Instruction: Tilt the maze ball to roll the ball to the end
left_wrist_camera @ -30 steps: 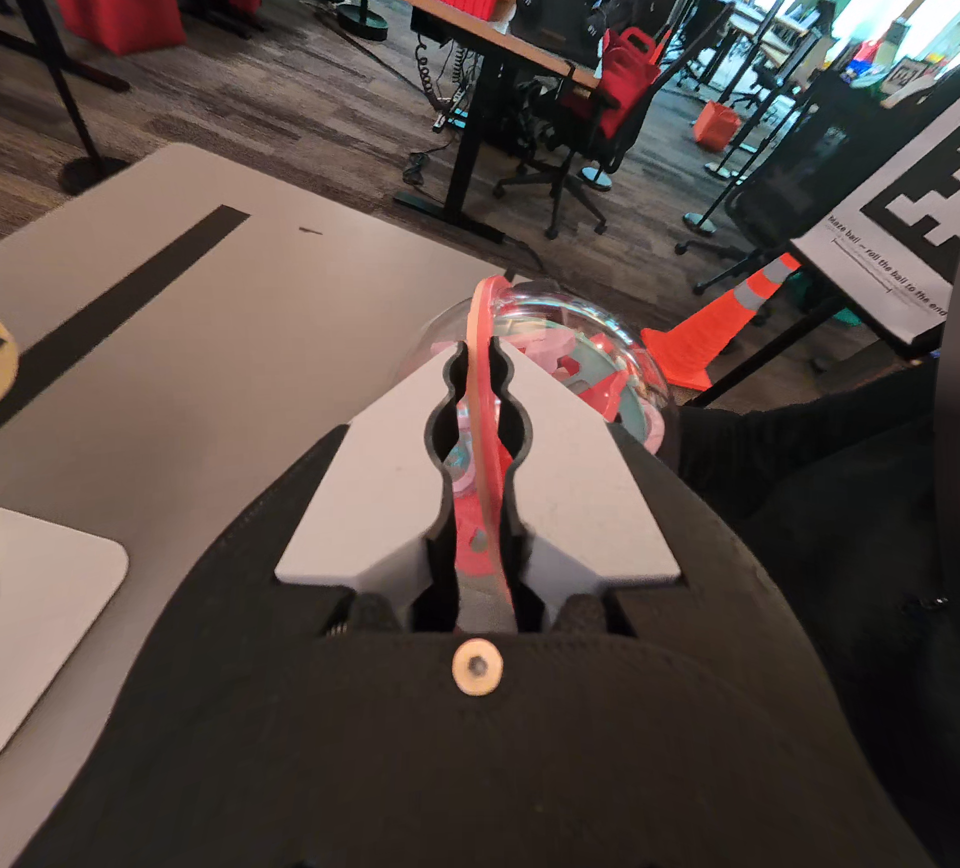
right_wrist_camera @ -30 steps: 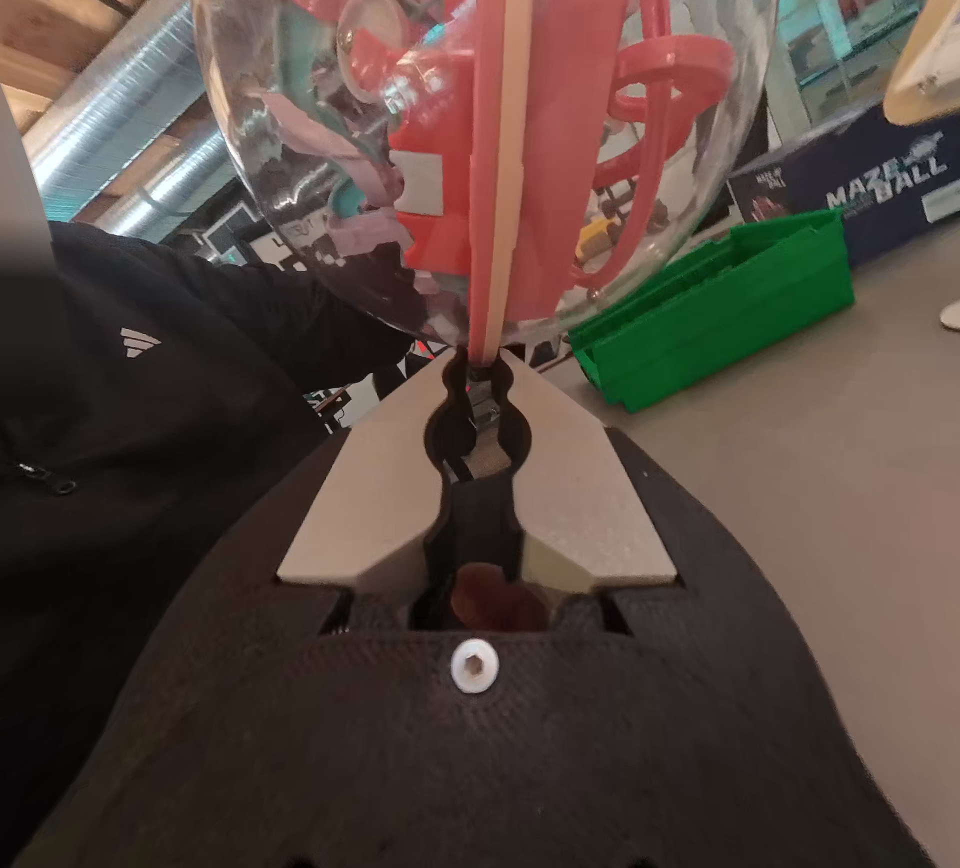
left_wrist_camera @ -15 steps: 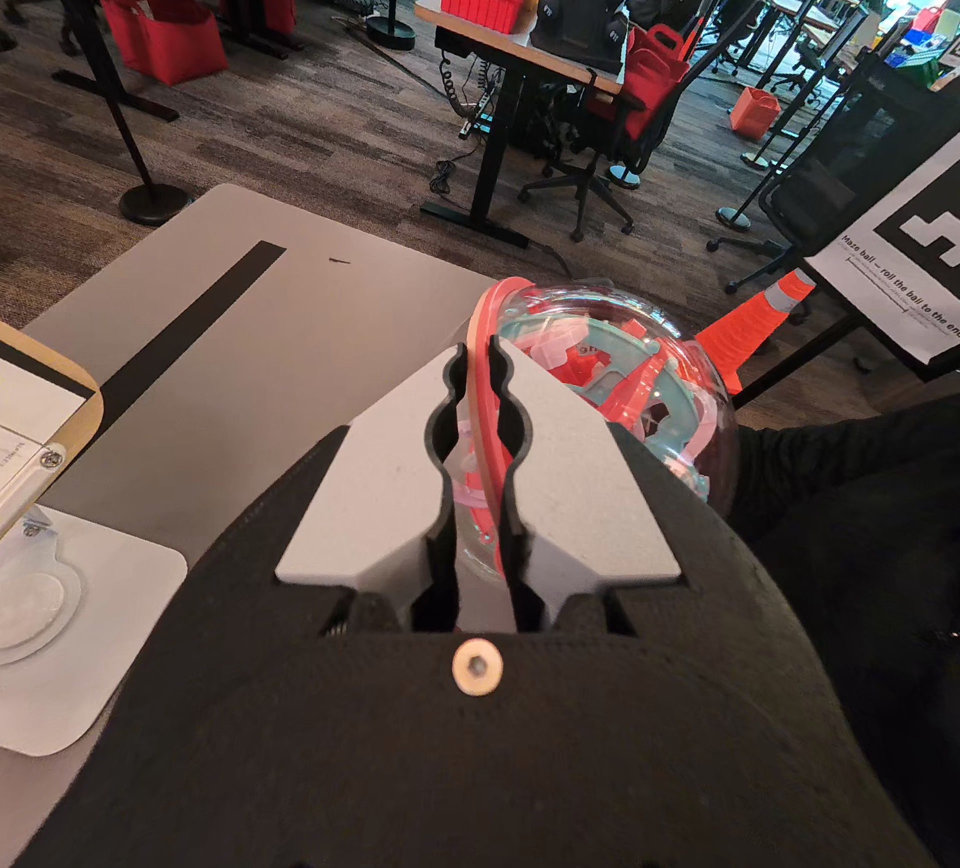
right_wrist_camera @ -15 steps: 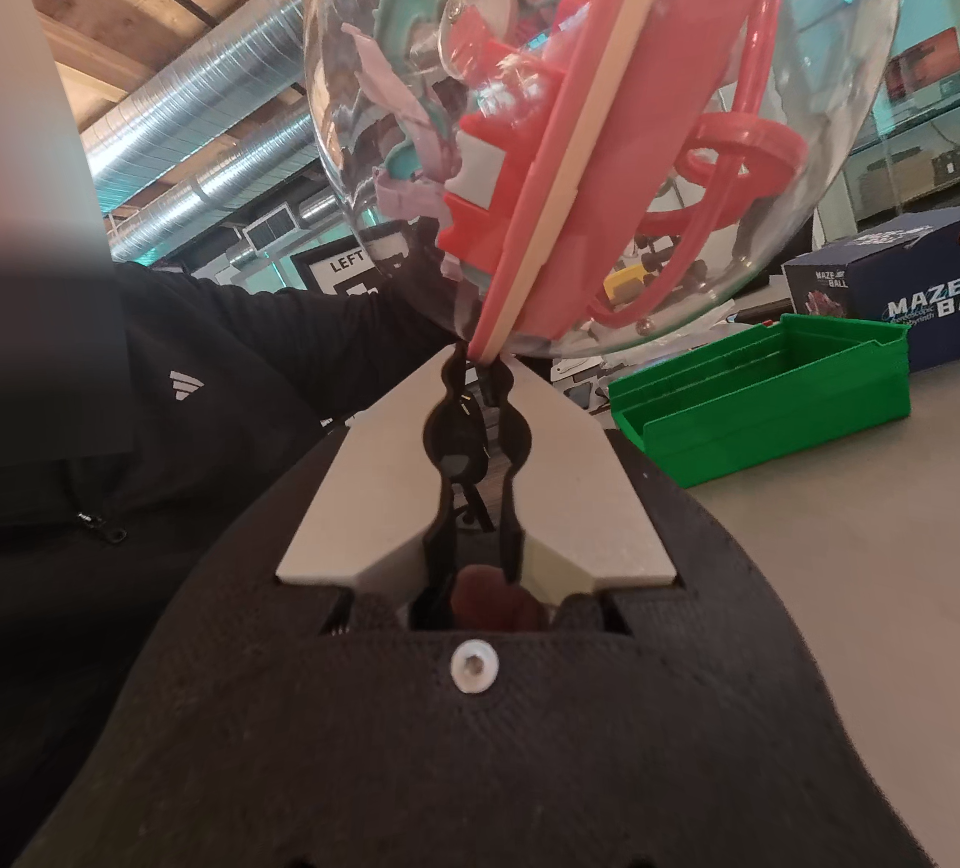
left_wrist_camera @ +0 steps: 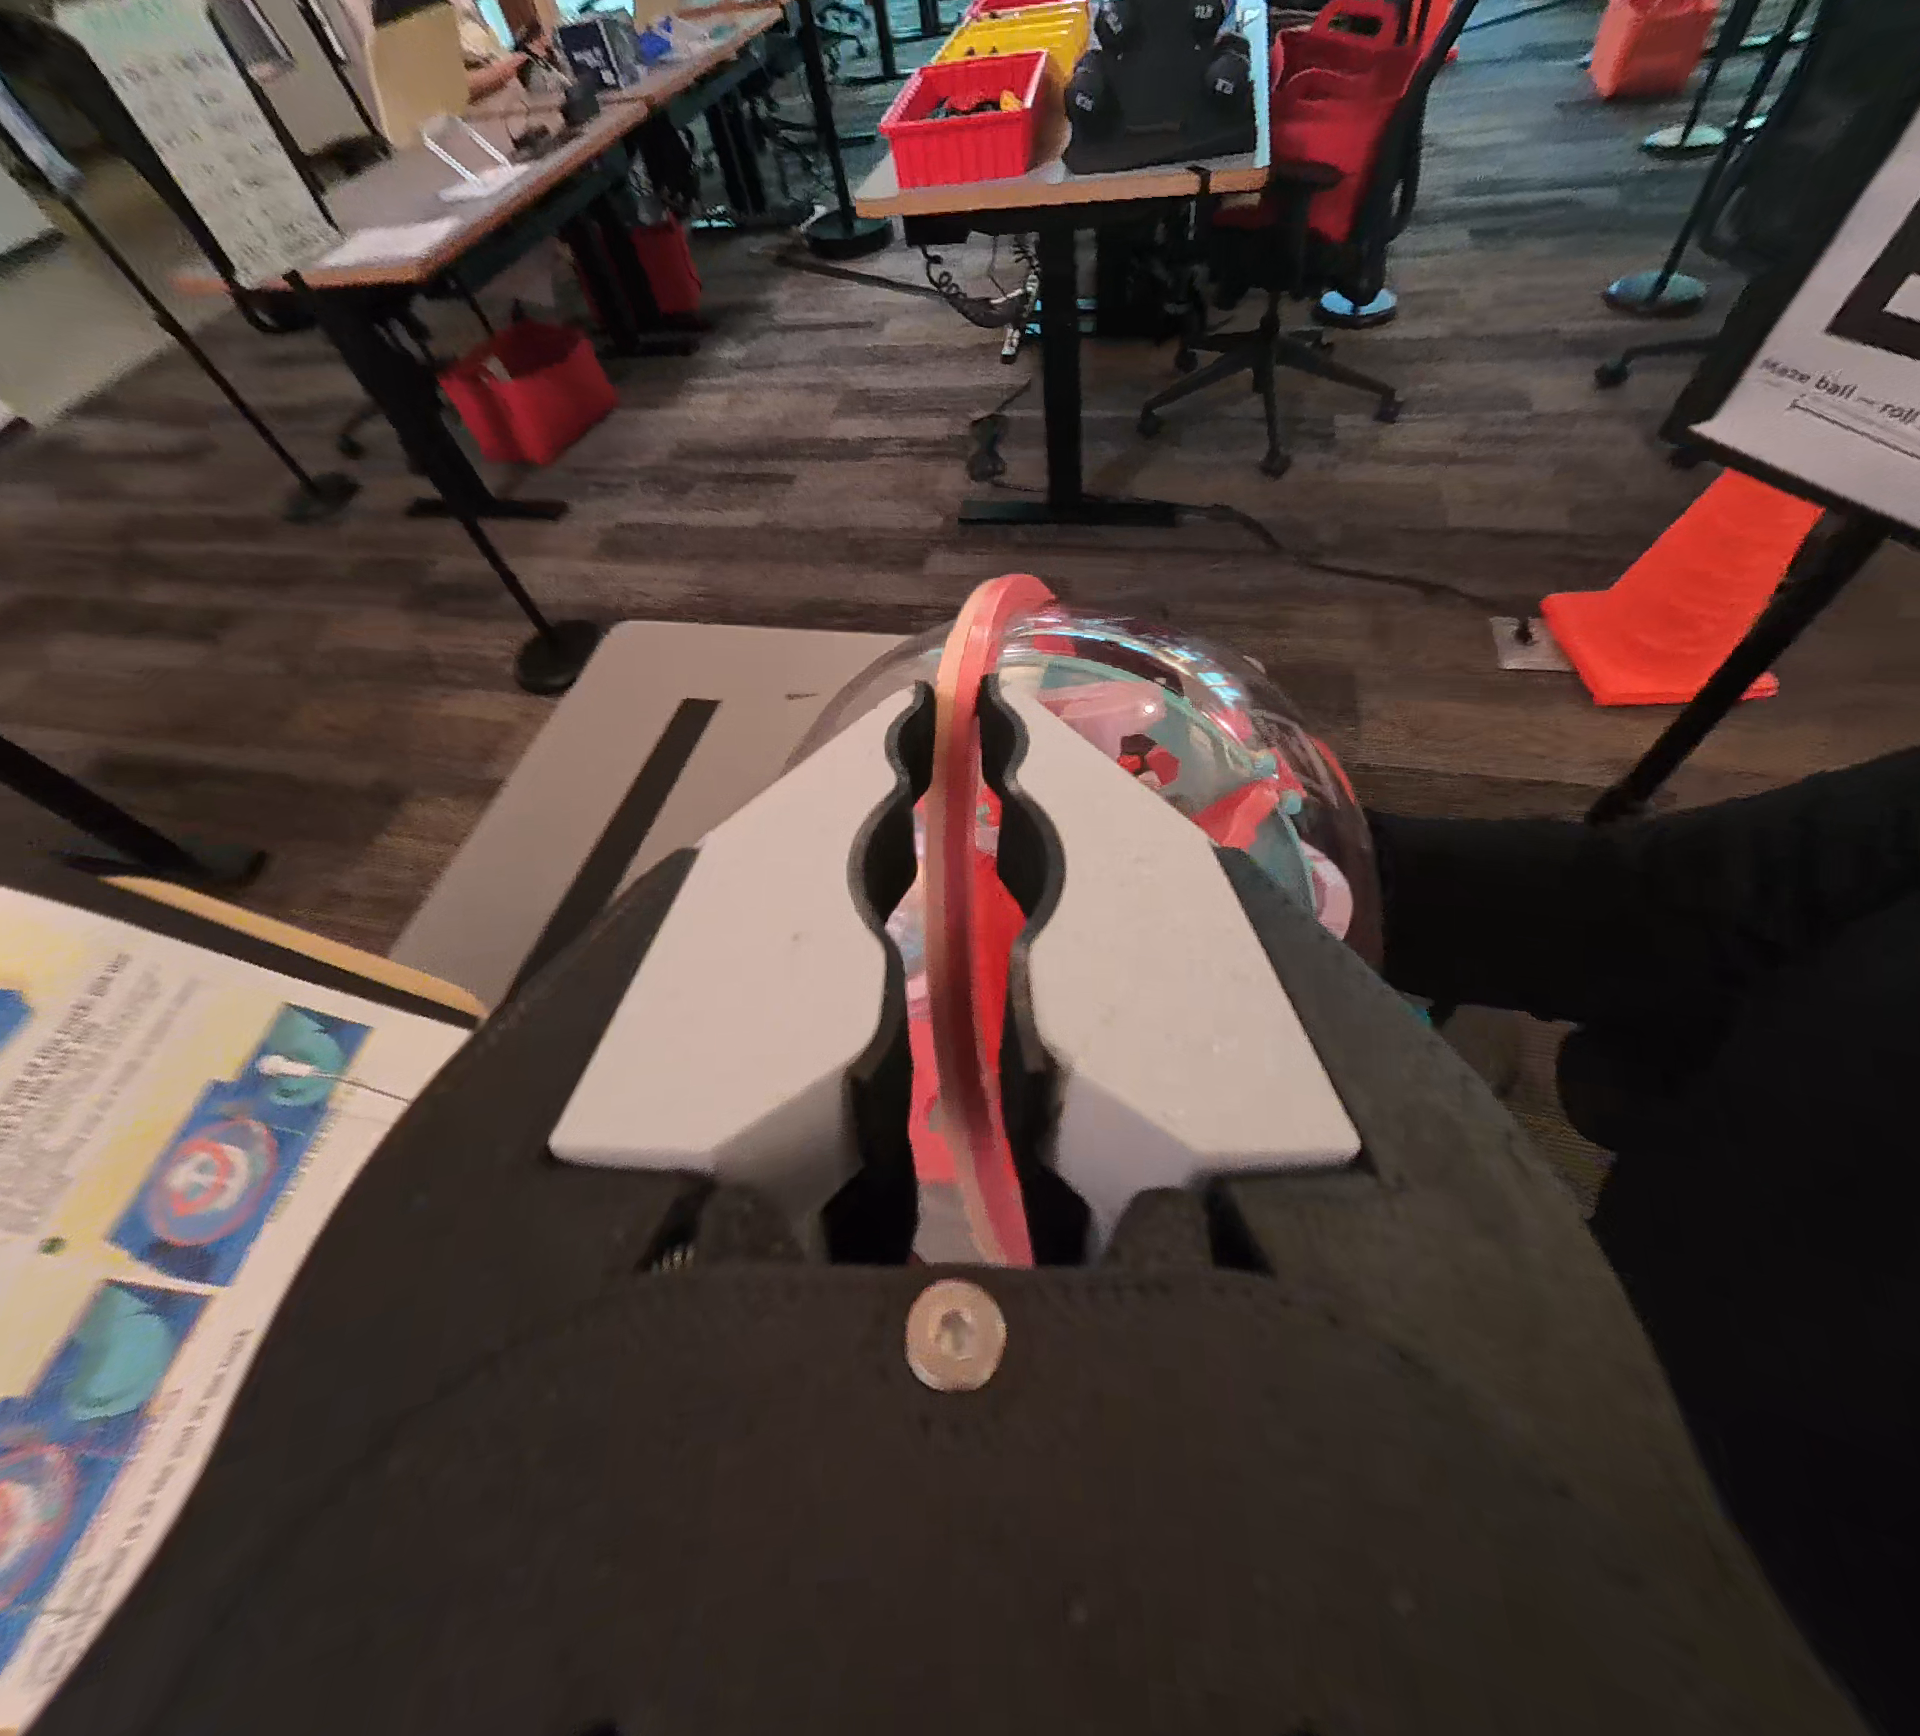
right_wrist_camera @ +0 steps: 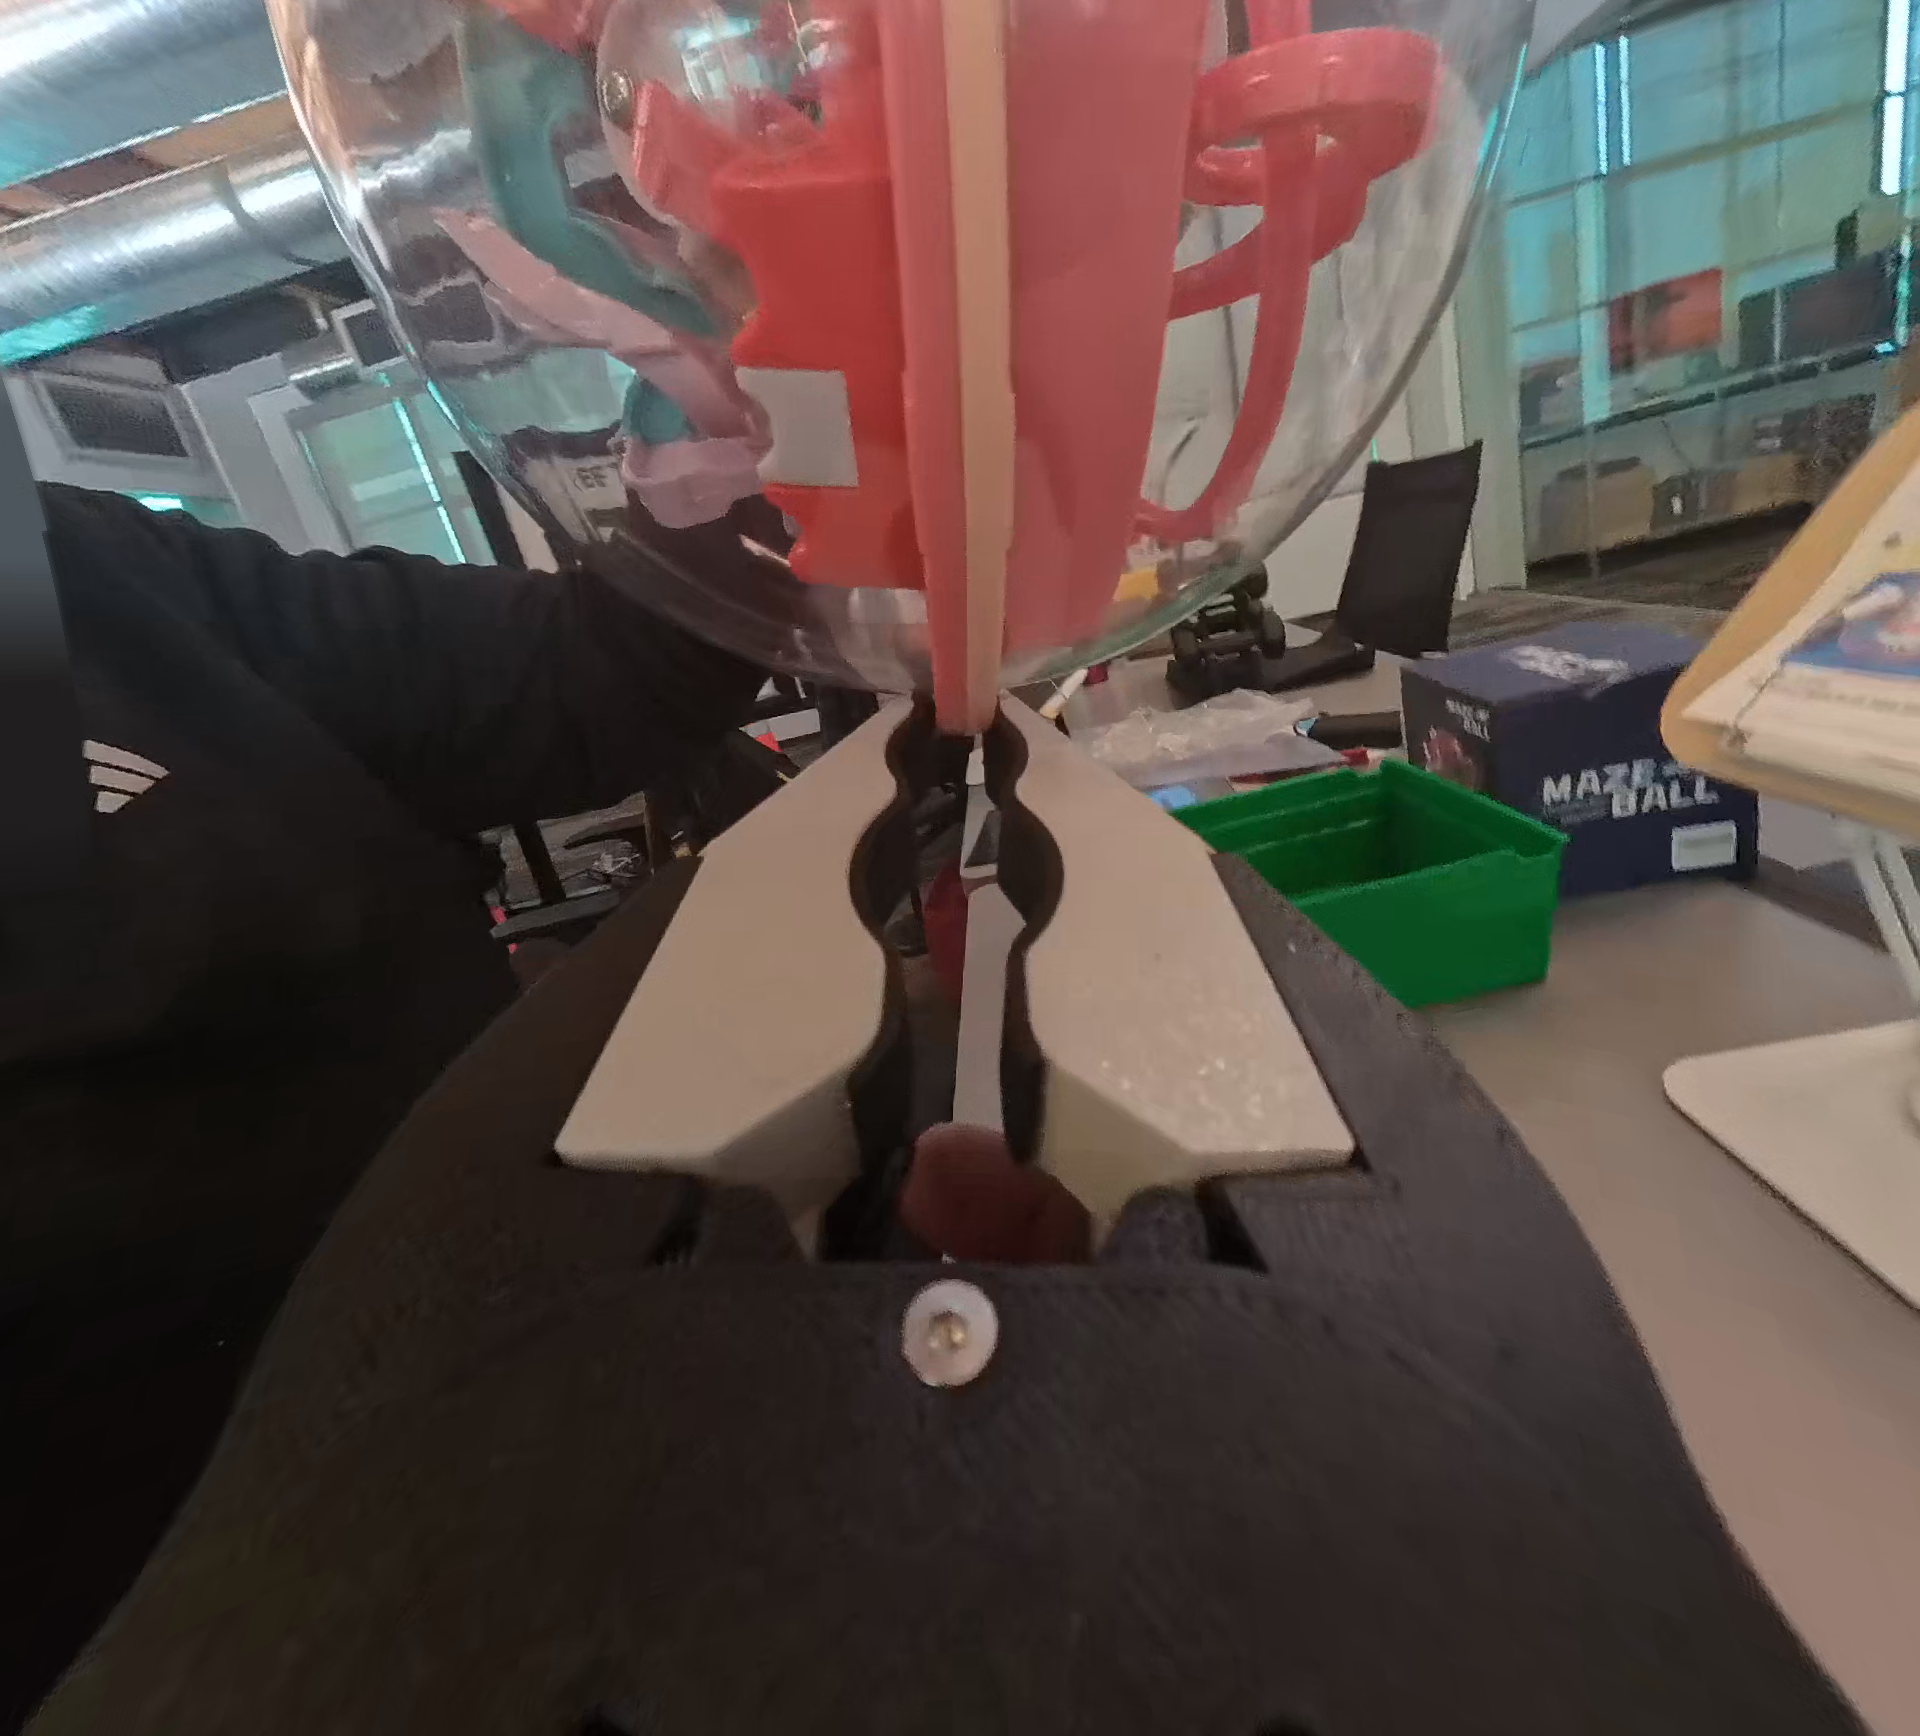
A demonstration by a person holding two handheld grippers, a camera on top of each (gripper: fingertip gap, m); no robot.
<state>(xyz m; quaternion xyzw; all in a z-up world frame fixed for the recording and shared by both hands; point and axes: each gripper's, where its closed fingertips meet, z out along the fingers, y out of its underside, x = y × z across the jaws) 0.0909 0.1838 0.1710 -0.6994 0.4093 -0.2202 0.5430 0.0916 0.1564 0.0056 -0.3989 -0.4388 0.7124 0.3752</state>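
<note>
The left gripper (left_wrist_camera: 956,710) has both fingers (left_wrist_camera: 790,938) clamped on the red equatorial rim (left_wrist_camera: 961,855) of the maze ball (left_wrist_camera: 1174,751). The right gripper (right_wrist_camera: 961,730) pinches the same rim (right_wrist_camera: 971,336) at its lower edge. The 2 opposed grips probably allow controlled tilting. The sphere is held clear of the grey tabletop (left_wrist_camera: 644,730). Farther right: green bin (right_wrist_camera: 1392,876), dark blue box (right_wrist_camera: 1579,751).

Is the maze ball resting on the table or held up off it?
Held up. Both grippers' jaws clamp the pink rim of the maze ball, which hangs above the table.
</note>
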